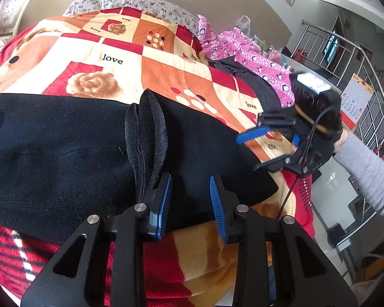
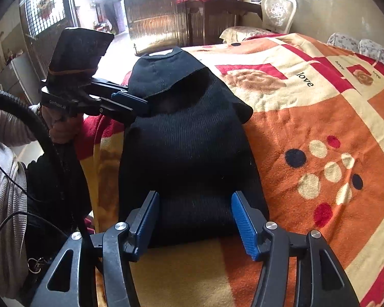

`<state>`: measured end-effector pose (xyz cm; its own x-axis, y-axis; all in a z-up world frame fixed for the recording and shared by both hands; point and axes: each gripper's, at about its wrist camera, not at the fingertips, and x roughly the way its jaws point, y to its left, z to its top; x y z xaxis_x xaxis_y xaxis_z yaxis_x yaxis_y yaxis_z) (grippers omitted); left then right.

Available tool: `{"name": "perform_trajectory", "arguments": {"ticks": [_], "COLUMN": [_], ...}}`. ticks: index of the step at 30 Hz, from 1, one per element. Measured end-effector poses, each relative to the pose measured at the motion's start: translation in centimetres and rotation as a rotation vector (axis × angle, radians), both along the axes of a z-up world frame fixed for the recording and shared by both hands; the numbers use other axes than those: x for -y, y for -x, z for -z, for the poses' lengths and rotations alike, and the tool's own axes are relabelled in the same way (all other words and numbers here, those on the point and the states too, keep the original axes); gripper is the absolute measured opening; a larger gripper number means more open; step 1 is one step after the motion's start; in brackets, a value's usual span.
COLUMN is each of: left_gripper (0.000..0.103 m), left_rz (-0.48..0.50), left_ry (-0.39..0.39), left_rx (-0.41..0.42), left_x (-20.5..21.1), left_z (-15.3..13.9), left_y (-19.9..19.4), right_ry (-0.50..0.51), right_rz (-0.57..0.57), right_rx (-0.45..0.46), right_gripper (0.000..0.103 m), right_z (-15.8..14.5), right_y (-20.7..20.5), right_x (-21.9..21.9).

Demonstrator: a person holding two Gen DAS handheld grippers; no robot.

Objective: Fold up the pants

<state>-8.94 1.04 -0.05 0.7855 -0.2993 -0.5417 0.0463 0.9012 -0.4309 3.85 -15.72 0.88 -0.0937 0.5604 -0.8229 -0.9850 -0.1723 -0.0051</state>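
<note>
I'm hovering both grippers, left gripper (image 1: 190,204) and right gripper (image 2: 194,222), jaws spread wide and holding nothing, over black knit pants (image 2: 189,153) lying on the patterned blanket (image 2: 320,128).

Pants (image 2: 189,151): black ribbed knit cloth, matt. Blanket (image 2: 320,117): fuzzy fleece, printed. My left claw (image 1: 192,204): matt black plastic, ribbed blue pads (image 1: 217,204), bright metal pins.

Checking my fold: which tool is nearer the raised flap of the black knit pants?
Left. The left tool sits open with the raised flap beside one finger; the right tool is open at the pants' far end.
</note>
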Motion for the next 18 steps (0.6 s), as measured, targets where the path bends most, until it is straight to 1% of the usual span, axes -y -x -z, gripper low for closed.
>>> {"name": "perform_trajectory", "arguments": {"ticks": [1,2,3,4,5,6,7,9,12,13,14,15,18], "left_gripper": [0.030,0.030,0.030,0.030,0.030,0.030,0.030,0.030,0.030,0.030,0.030,0.030,0.030], "left_rz": [-0.002,-0.003,-0.004,-0.004,-0.004,-0.003,-0.002,-0.002,-0.006,-0.008,-0.008,-0.007,-0.002], "left_ry": [-0.005,-0.004,0.001,0.008,0.013,0.016,0.016,0.010,-0.003,-0.006,-0.003,0.002,0.025], "left_rx": [0.000,0.000,0.000,0.001,0.002,0.002,0.001,0.001,-0.001,-0.001,0.000,0.002,0.004], "left_x": [0.1,0.0,0.0,-0.2,-0.2,-0.3,-0.3,-0.3,-0.1,-0.1,-0.1,-0.2,-0.5], "left_z": [0.0,0.0,0.1,0.1,0.1,0.2,0.2,0.2,0.1,0.1,0.2,0.2,0.3], "left_y": [0.0,-0.1,-0.2,-0.2,-0.2,-0.2,-0.2,-0.2,-0.2,-0.2,-0.2,-0.2,-0.2], "right_ry": [-0.013,-0.050,-0.087,-0.102,-0.102,-0.084,-0.063,-0.053,-0.008,0.015,0.022,0.022,0.036], "right_rz": [0.013,0.051,0.110,0.159,0.205,0.251,0.269,0.289,0.354,0.376,0.403,0.424,0.454], "right_rx": [0.016,0.027,0.012,-0.018,-0.027,-0.018,-0.008,0.024,0.014,0.017,0.046,0.065,-0.006], "right_gripper": [0.056,0.056,0.056,0.056,0.056,0.056,0.056,0.056,0.057,0.059,0.072,0.081,0.081], "right_z": [-0.8,-1.5,-2.3,-2.6,-2.7,-2.6,-2.3,-1.8,-0.5,0.1,0.5,0.6,0.9], "right_y": [0.0,-0.1,-0.5,-0.8,-0.9,-0.9,-0.7,-0.4,-0.8,-0.9,-0.9,-1.0,-2.2], "right_x": [-0.6,-1.2,-2.2,-3.3,-4.5,-6.1,-7.6,-10.2,-13.6,-14.2,-14.5,-14.4,-14.1]}}
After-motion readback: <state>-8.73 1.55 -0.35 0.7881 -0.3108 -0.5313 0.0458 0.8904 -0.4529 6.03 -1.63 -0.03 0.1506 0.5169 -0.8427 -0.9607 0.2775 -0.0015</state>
